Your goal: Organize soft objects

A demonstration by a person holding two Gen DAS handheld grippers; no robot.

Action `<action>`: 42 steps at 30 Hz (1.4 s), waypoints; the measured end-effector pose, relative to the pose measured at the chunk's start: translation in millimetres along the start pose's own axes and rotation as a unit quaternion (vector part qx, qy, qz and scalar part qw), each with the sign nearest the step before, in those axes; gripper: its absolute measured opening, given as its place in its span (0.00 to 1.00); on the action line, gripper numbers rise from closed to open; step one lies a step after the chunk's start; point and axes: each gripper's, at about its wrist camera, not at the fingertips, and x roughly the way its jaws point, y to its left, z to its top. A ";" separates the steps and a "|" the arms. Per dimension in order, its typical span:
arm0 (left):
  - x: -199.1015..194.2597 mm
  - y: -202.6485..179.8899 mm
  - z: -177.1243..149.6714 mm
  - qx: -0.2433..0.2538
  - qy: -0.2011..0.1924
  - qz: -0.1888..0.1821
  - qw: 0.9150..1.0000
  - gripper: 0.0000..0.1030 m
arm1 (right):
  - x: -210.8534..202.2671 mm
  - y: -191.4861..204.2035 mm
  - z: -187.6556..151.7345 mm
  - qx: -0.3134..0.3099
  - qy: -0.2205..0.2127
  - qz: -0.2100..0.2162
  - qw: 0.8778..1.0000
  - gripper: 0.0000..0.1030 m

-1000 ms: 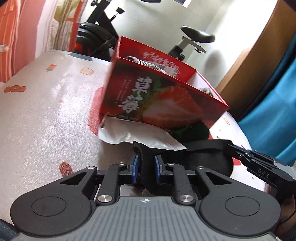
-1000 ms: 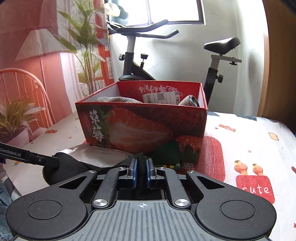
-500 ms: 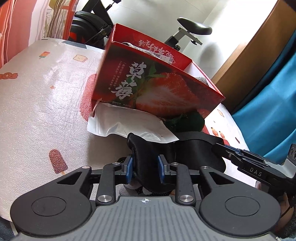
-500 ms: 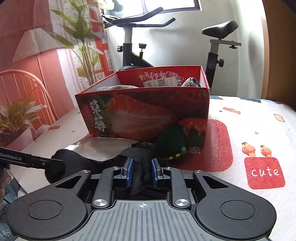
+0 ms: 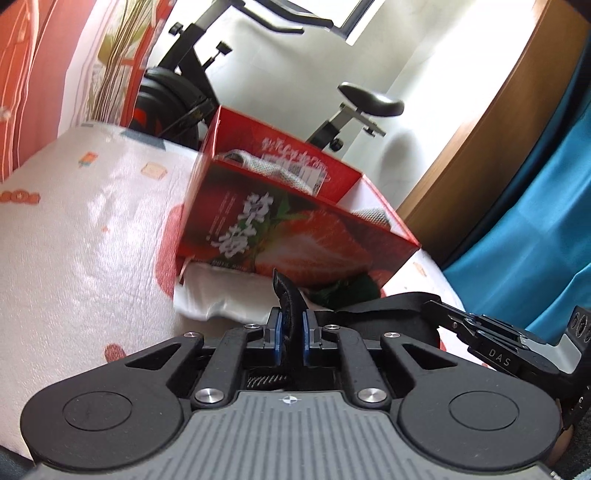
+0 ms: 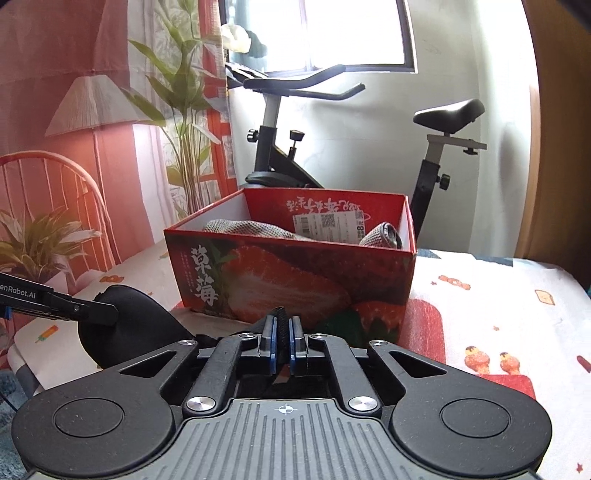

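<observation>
1. Left gripper (image 5: 290,330): jaws narrow, clamped on one end of the black fabric piece (image 5: 384,308).
2. Right gripper (image 6: 282,341): jaws narrow, pinching the same fabric's other end.
3. Fabric spans both grippers, in front of the strawberry box (image 6: 291,273) at 12 o'clock.
4. Grey knit items (image 6: 255,229) are inside the box.

Exercise bike (image 6: 291,155) stands under a bright window (image 6: 321,33).

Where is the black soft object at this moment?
The black soft object is held between both grippers, in front of the red strawberry box; in the right wrist view it extends left toward the left gripper.
</observation>
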 end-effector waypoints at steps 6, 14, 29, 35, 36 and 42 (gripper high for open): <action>-25.5 -11.4 17.5 0.018 -0.049 -0.005 0.999 0.11 | -15.7 -0.6 18.6 -0.007 -0.033 -0.004 0.999 0.06; -39.0 -30.6 56.4 0.055 -0.107 -0.003 0.993 0.11 | -21.4 1.2 61.0 -0.045 -0.070 -0.001 0.997 0.06; 22.8 -37.2 140.4 0.091 -0.113 0.016 0.989 0.11 | 42.7 -18.9 149.1 -0.096 -0.083 -0.026 0.992 0.06; 63.7 -42.5 168.5 0.123 -0.099 0.044 0.987 0.11 | 101.5 -40.5 172.0 -0.095 -0.055 -0.036 0.993 0.06; 70.5 -42.1 172.2 0.123 -0.094 0.047 0.987 0.11 | 111.2 -43.9 174.5 -0.099 -0.049 -0.038 0.993 0.06; 118.7 -29.3 192.2 0.106 -0.054 0.059 0.991 0.11 | 169.5 -64.6 181.0 -0.102 -0.002 -0.053 0.993 0.06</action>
